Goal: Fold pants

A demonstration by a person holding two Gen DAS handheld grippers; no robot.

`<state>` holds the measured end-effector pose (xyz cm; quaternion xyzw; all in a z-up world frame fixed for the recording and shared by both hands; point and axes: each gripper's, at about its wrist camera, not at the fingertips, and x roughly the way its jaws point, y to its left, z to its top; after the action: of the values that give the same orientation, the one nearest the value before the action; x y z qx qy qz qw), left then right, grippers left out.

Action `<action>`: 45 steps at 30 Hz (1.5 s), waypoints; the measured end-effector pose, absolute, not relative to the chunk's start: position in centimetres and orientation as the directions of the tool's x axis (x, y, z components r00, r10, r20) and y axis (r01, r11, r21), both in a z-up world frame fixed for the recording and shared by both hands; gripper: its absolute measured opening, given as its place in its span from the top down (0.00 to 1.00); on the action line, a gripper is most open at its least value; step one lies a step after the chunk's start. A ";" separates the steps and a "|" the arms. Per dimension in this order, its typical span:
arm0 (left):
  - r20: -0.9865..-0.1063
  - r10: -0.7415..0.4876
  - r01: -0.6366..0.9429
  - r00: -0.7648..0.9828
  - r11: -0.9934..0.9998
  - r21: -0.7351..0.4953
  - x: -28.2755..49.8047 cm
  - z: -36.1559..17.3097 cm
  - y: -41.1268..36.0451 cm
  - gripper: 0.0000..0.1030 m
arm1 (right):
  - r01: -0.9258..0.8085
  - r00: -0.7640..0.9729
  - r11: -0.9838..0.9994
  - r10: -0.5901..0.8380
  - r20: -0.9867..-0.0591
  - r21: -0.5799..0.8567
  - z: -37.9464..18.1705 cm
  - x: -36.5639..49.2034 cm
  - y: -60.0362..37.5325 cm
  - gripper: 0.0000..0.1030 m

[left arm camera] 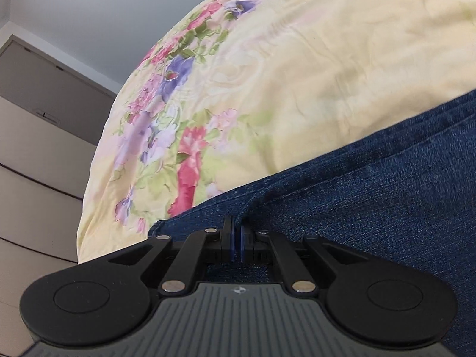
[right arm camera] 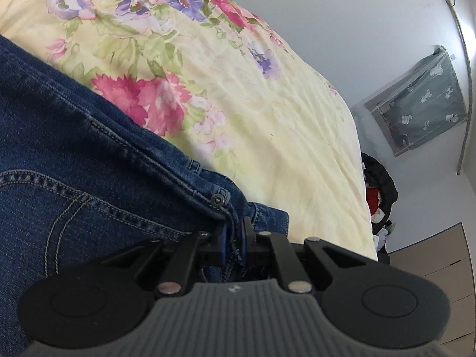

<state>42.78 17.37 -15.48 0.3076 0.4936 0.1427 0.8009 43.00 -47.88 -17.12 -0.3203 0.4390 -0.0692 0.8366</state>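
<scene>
- The dark blue denim pants (left arm camera: 372, 196) lie on a bed covered with a pale yellow bedspread printed with pink and purple flowers (left arm camera: 297, 68).
- In the left wrist view the denim fills the lower right, with a stitched seam running up toward the right edge.
- The left tongs (left arm camera: 237, 232) are pinched narrow on a fold of the denim, the blue-edged pads pressed together with cloth between them.
- In the right wrist view the pants (right arm camera: 74, 154) fill the left side, showing a curved pocket seam and a small dark metal rivet (right arm camera: 217, 200) near the waistband.
- The right tongs (right arm camera: 235, 233) are closed narrow on the waistband edge, with bunched denim caught between the pads.
- The flowered bedspread (right arm camera: 267, 104) stretches beyond the pants toward a plain white wall (right arm camera: 357, 15).
- A grey cloth-covered rack patterned with white cactus shapes (right arm camera: 422, 98) stands against that wall.
- A dark heap of clothing with a red piece in it (right arm camera: 379, 190) sits just beside the bed's far edge.
- In the left wrist view, beige cabinet fronts (left arm camera: 44, 119) stand left of the bed.
</scene>
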 end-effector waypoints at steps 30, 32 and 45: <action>-0.621 0.611 0.029 0.491 0.701 0.713 42.6 -11.5 23.3 0.54 | -0.030 0.661 0.768 -0.464 -0.589 -0.639 -14.6 42.0 -45.3 0.41; -0.617 0.626 -0.034 0.478 0.715 0.699 42.3 -10.3 25.1 0.54 | -0.031 0.666 0.777 -0.453 -0.592 -0.629 -14.3 41.1 -44.5 0.41; -0.819 0.196 -0.487 0.539 0.866 -0.113 29.8 -6.8 37.0 0.40 | -0.054 0.683 0.863 -0.335 -0.649 -0.502 -13.6 33.4 -37.5 0.41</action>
<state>29.82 36.97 -6.79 -0.1662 0.4372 0.1983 0.8614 33.38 -37.51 -13.62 -0.2494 0.3902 -0.0796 0.8827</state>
